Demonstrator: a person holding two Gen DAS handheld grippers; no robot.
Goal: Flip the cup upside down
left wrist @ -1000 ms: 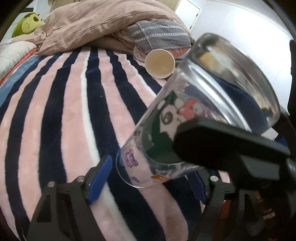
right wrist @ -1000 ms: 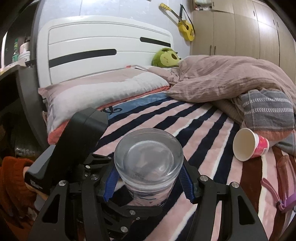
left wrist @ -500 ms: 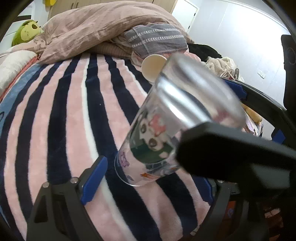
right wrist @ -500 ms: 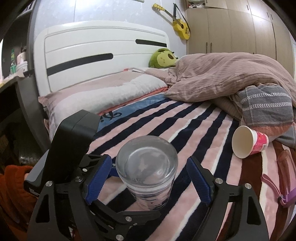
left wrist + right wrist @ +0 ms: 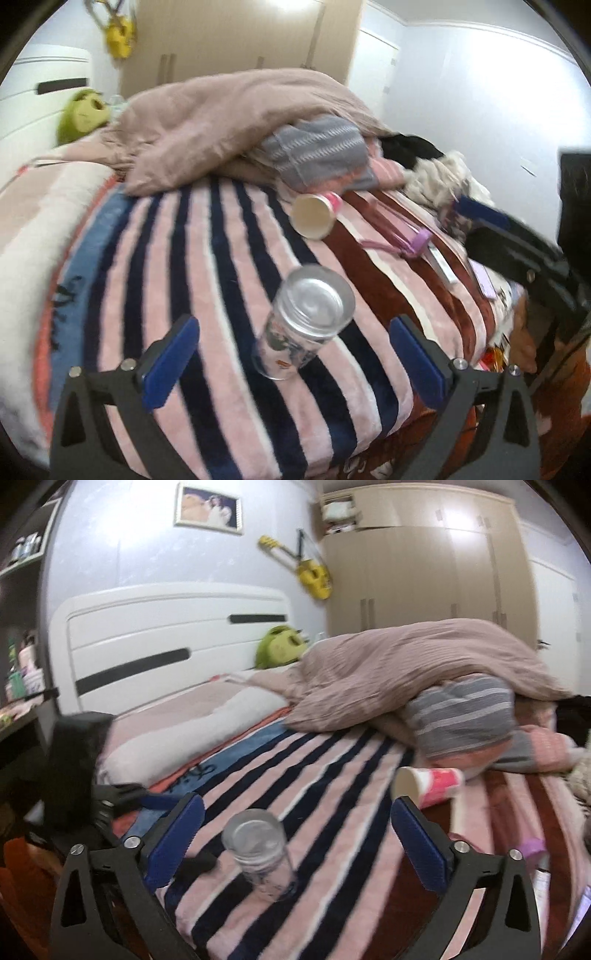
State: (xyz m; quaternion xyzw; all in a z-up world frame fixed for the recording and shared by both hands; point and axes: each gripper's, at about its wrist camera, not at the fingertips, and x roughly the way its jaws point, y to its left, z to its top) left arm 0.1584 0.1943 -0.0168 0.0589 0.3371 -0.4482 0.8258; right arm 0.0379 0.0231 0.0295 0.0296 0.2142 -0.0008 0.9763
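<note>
Both claws stand wide open and hold nothing: the left claw and the right claw each have the glass cup just ahead, between the blue pads but clear of them. The cup stands mouth-down on the striped blanket of the bed, thick base up, leaning a little on the soft pile. The flip looks done, so the step in hand is a clean retreat. Draw each claw straight back along its own fingers, keeping the pads wide so neither brushes the wall; a nudge could topple it on this yielding surface. A paper cup lies on its side farther ahead, well apart.
</note>
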